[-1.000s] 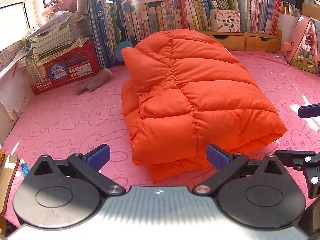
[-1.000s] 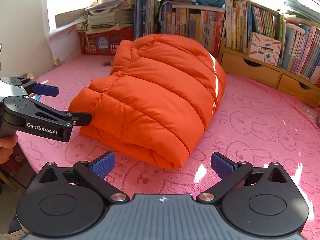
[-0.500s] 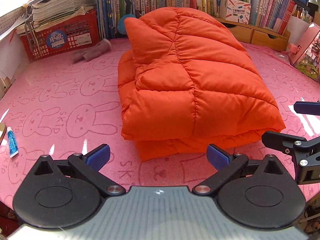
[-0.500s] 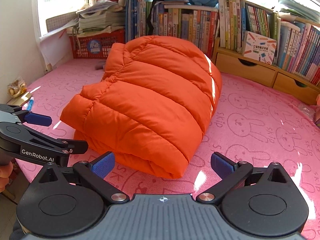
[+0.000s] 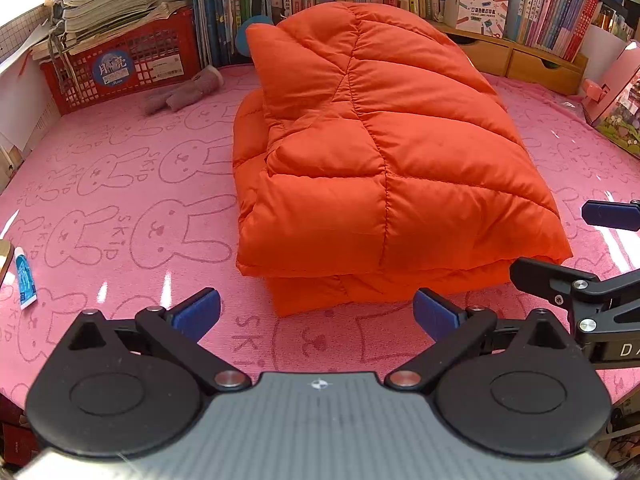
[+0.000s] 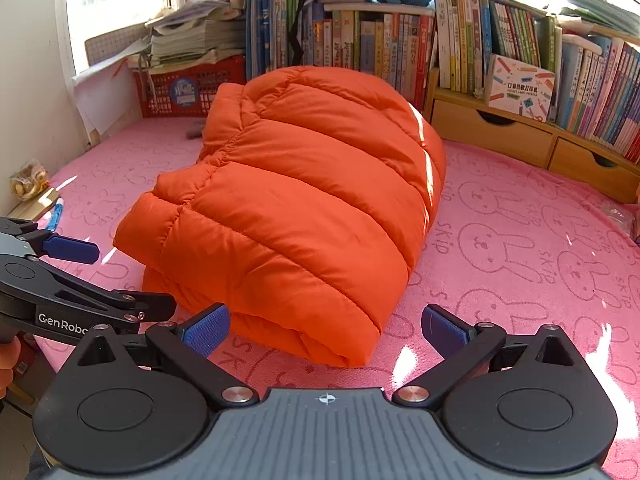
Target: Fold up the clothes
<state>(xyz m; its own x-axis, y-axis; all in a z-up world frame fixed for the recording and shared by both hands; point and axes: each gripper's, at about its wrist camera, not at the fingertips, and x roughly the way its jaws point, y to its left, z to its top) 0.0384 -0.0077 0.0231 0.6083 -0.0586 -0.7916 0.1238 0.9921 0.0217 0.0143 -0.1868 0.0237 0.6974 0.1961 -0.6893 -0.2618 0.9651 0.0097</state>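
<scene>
An orange puffer jacket point(image 5: 372, 160) lies folded into a thick bundle on the pink bunny-print mat point(image 5: 120, 208); the right wrist view shows the same jacket point(image 6: 304, 208) from its other side. My left gripper point(image 5: 316, 314) is open and empty, a short way in front of the bundle's near edge. My right gripper point(image 6: 326, 330) is also open and empty, hovering just before the folded corner. Each gripper shows at the side of the other's view: the right gripper point(image 5: 568, 252) and the left gripper point(image 6: 104, 276).
A red crate point(image 5: 120, 68) with stacked papers stands at the back left, a grey sock point(image 5: 184, 92) beside it. Bookshelves point(image 6: 400, 44) and wooden drawers point(image 6: 500, 132) line the back. A small tube point(image 5: 25, 278) lies at the mat's left edge. A pink case point(image 5: 616, 96) sits far right.
Both grippers have drawn back and risen a little from the jacket, still open. The bundle itself has not moved.
</scene>
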